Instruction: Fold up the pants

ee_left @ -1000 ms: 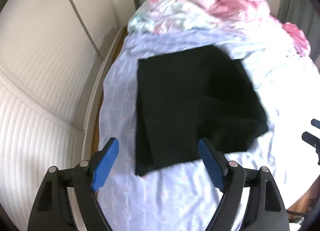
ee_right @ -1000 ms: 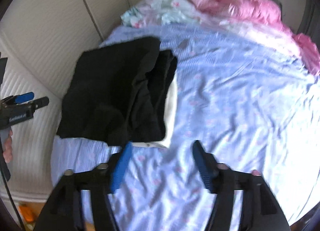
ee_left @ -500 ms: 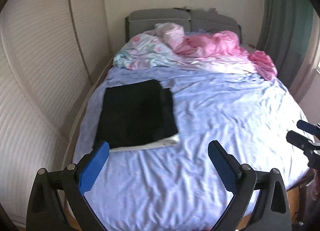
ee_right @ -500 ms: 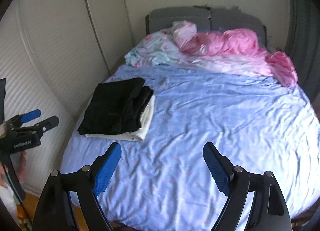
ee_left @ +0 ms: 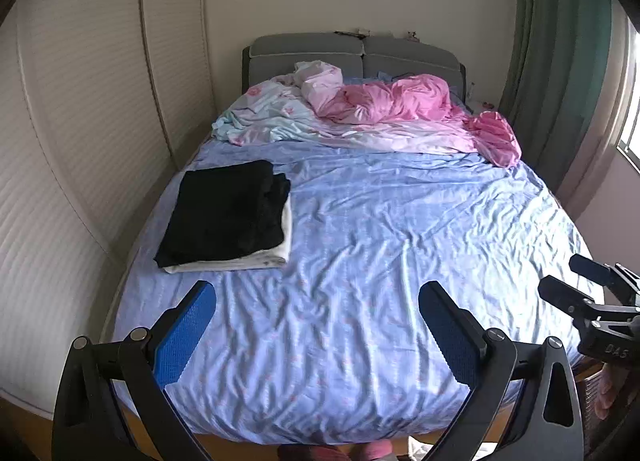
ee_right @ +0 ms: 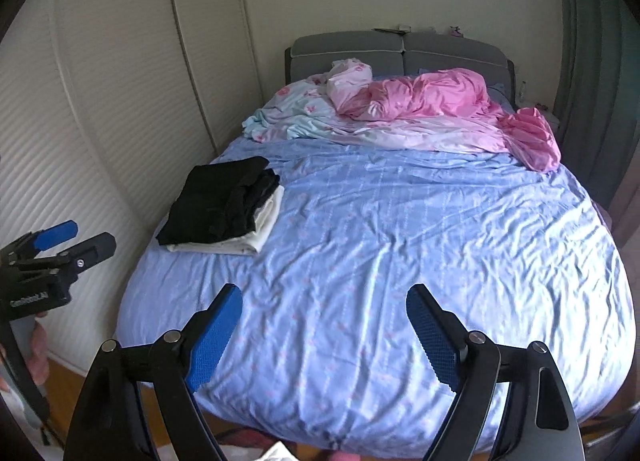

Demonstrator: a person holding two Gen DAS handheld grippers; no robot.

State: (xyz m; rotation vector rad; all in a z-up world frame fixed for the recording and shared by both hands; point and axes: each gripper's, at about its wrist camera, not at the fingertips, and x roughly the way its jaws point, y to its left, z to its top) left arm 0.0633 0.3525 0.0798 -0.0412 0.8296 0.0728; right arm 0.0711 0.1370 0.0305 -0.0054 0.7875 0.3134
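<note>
Both my jaws stand spread and empty: the left gripper (ee_left: 316, 325), which has just been opening, and the right gripper (ee_right: 324, 321). The black pants (ee_left: 224, 213) lie folded on a white folded cloth (ee_left: 256, 257), on the blue sheet of the bed (ee_left: 380, 261) near its left edge. I'd judge the fold done; best stay clear of the stack. Both point downward over the bed's foot.
</note>
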